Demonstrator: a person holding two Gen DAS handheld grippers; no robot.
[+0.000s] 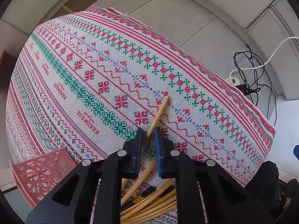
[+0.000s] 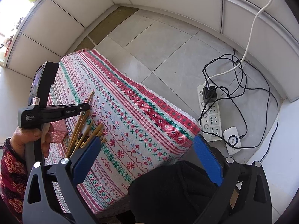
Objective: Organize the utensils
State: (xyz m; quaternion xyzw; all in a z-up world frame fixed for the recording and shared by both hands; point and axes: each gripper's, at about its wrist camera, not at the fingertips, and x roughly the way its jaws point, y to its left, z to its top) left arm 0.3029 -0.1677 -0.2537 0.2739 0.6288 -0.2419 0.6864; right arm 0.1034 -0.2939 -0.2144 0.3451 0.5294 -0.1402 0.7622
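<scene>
In the left wrist view, the left gripper (image 1: 149,132) points down at the table, and its blue-padded jaws pinch a single bamboo chopstick (image 1: 158,114) between them. The stick's far end slants up over the patterned tablecloth (image 1: 89,69). Nearest the camera, under the gripper body, a loose pile of chopsticks (image 1: 149,205) lies on the cloth, some pale bamboo and a few dark ones. A pink lattice basket (image 1: 39,175) sits at the left, beside the pile. Beyond the table's far edge is a tiled floor (image 1: 168,18) with tangled cables (image 1: 248,71).

In the right wrist view, the right gripper (image 2: 147,160) hangs above the table's near corner with its jaws spread wide and nothing between them. A black cloth-like mass (image 2: 168,190) fills the space just under it. To the left, a hand (image 2: 29,138) in a red patterned sleeve (image 2: 11,171) holds the left gripper (image 2: 87,107), whose tip meets the one chopstick (image 2: 90,97) above the pile of chopsticks (image 2: 84,132). The pink basket (image 2: 58,133) shows behind that hand. Farther off on the floor lie a white power strip (image 2: 211,115) with a black plug and a small white device (image 2: 232,140).
</scene>
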